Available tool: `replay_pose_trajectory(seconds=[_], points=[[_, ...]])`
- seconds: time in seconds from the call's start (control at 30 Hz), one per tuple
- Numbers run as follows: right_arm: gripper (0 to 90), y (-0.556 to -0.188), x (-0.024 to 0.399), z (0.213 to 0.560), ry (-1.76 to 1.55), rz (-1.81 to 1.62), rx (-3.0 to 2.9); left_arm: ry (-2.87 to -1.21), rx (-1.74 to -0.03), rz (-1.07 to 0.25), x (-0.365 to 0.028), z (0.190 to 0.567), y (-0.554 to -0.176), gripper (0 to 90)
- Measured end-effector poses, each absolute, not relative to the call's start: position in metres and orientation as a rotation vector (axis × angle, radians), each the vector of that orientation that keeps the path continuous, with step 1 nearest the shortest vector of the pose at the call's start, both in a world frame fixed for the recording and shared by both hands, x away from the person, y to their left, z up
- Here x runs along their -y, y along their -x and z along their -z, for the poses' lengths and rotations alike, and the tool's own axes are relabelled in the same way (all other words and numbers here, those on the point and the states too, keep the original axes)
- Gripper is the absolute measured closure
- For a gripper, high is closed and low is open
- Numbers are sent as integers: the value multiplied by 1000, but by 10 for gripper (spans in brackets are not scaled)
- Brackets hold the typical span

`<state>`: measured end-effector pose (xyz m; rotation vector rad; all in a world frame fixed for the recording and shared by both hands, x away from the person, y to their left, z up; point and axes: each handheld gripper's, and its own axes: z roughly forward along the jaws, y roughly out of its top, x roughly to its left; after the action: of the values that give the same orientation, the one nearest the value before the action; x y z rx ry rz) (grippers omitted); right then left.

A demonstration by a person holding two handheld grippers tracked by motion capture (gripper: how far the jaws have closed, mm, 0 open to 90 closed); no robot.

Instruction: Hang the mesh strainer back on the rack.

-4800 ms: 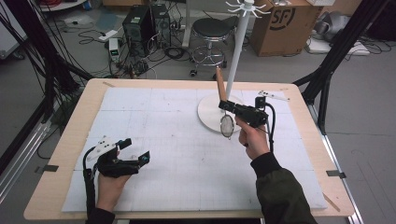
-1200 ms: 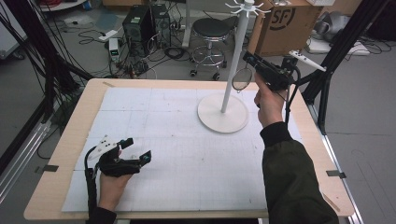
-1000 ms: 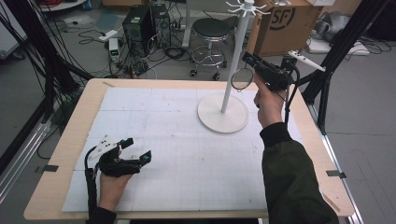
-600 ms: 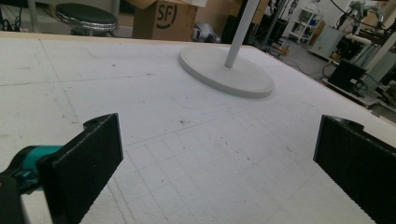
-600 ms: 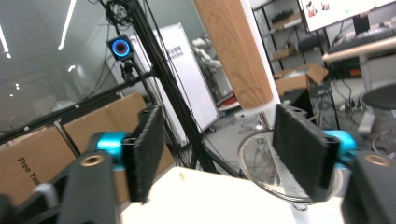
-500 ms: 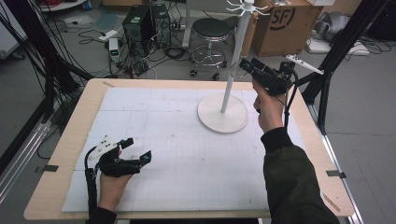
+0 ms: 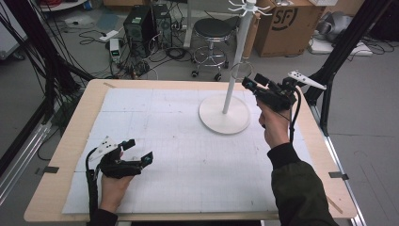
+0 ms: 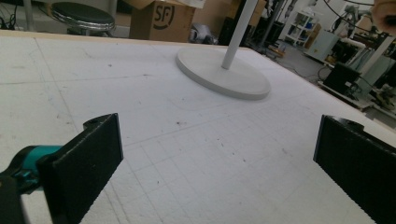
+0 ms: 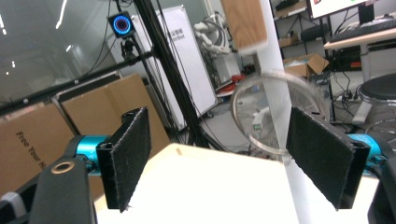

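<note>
A white hook stand (image 7: 234, 70) rises from its round base (image 7: 225, 115) at the back right of the white mat. A clear ring (image 7: 231, 71) hangs beside the pole partway up. My right gripper (image 7: 251, 80) is held in the air just right of the pole, pointing at it. Its jaws have just been opening and stand wide. The clear ring (image 9: 235, 112) hangs just beyond them against the stand's pole (image 9: 280, 93), and no pad presses on it. My left gripper (image 7: 139, 150) rests low on the mat at the front left, open with nothing in it (image 8: 217, 163).
The white mat (image 7: 179, 155) covers most of the wooden table (image 7: 70, 141). Behind the table stand a stool (image 7: 215, 28), cardboard boxes (image 7: 282, 23) and computer cases with cables on the floor. Black frame posts (image 7: 339, 52) rise at the right.
The right hand carried the ring from near the stand's base up to the pole. Since a second ago its jaws have opened and the hand has dropped slightly. The left hand has not moved.
</note>
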<state>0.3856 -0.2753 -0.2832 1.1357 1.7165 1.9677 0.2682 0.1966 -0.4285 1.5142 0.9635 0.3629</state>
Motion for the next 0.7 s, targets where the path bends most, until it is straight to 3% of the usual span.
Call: replay_pose_trajectory(seconds=[0.7], points=[[183, -355, 272, 333, -1131, -1863, -1857, -1503, -969, -353, -198, 429, -268, 19]])
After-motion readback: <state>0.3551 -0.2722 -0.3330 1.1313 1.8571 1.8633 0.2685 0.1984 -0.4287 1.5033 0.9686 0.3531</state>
